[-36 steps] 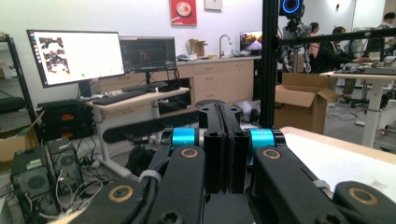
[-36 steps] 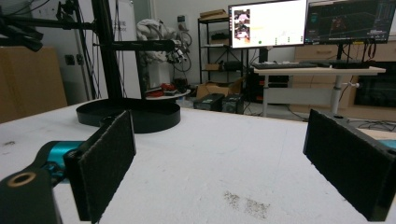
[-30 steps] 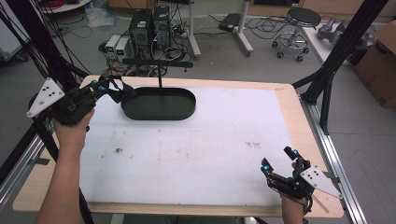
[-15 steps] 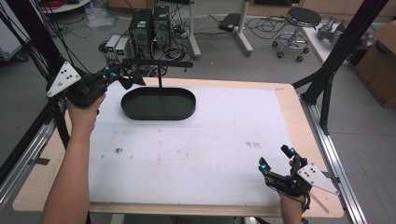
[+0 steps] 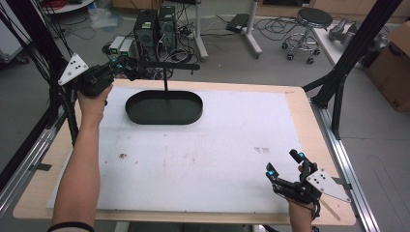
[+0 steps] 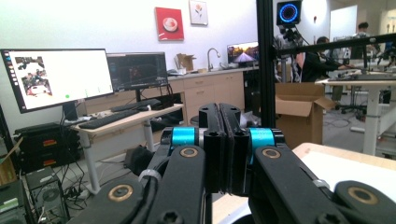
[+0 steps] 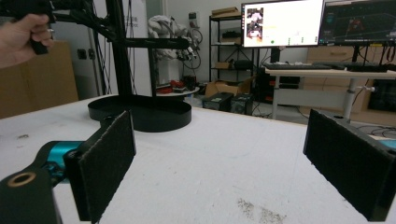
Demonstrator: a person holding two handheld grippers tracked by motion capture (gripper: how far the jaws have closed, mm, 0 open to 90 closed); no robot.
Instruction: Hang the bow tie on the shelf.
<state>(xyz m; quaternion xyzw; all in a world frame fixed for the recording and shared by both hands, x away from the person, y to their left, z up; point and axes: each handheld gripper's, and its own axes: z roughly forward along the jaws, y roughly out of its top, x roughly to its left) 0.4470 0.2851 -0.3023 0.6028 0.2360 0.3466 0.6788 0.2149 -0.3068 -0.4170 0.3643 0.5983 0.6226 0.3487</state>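
Left tongs (image 5: 126, 67) pressed together, empty, up by the stand's crossbar (image 5: 167, 67); right tongs (image 5: 285, 166) apart, low over the table (image 5: 232, 145). A knock could topple the stand.

A lab: monitors (image 6: 56, 77) on desks, computer towers (image 5: 155, 26) on the floor, loose cables (image 5: 270, 29).

The black oval tray (image 5: 164, 108) of the stand looks like matt plastic or painted metal, smooth-walled. The surface (image 5: 203, 150) is pale wood at its rim, covered by a white, slightly rough and stained sheet. The right hand-held gripper (image 7: 224, 168) carries coarse, matt black pads (image 7: 109, 154) on glossy black arms with shiny teal metal fittings.
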